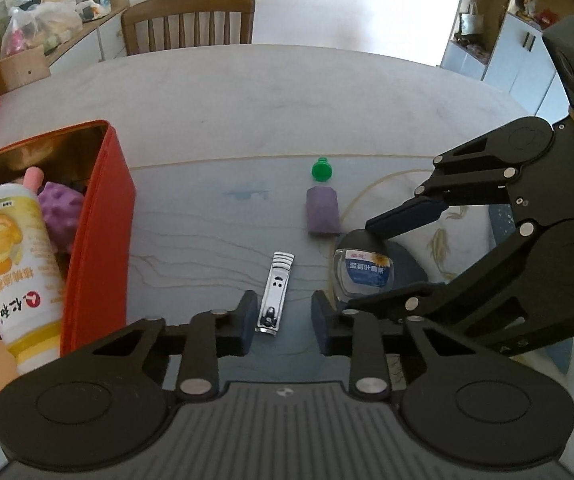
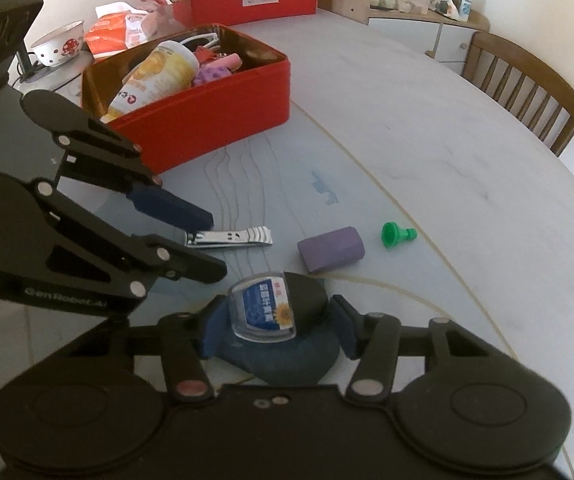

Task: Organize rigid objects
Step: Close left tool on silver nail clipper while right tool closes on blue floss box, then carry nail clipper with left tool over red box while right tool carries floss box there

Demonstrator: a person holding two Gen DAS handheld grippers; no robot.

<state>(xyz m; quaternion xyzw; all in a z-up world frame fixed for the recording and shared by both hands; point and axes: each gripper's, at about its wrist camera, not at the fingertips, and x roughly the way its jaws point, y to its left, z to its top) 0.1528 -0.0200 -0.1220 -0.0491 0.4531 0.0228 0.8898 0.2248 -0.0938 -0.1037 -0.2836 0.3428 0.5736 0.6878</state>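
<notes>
Your right gripper (image 2: 277, 334) brackets the dark puck with the clear blue-labelled case (image 2: 265, 310), fingers wide, contact unclear. Beside it, your left gripper (image 1: 281, 328) gapes over the nail clipper (image 1: 275, 294). Next: close, lift, carry to the red box (image 2: 207, 120) beyond. The puck's underside stays hidden.

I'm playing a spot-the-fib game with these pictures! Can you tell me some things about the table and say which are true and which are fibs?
1. The shiny metal nail clipper lies inside the red box. False: it lies on the table, between the left gripper's open fingers.
2. The small green plastic knob lies beside the purple block. True.
3. The right gripper straddles a dark case with a blue-labelled clear lid. True.
4. The white and yellow bottle stands on the bare table. False: it leans inside the red box.
</notes>
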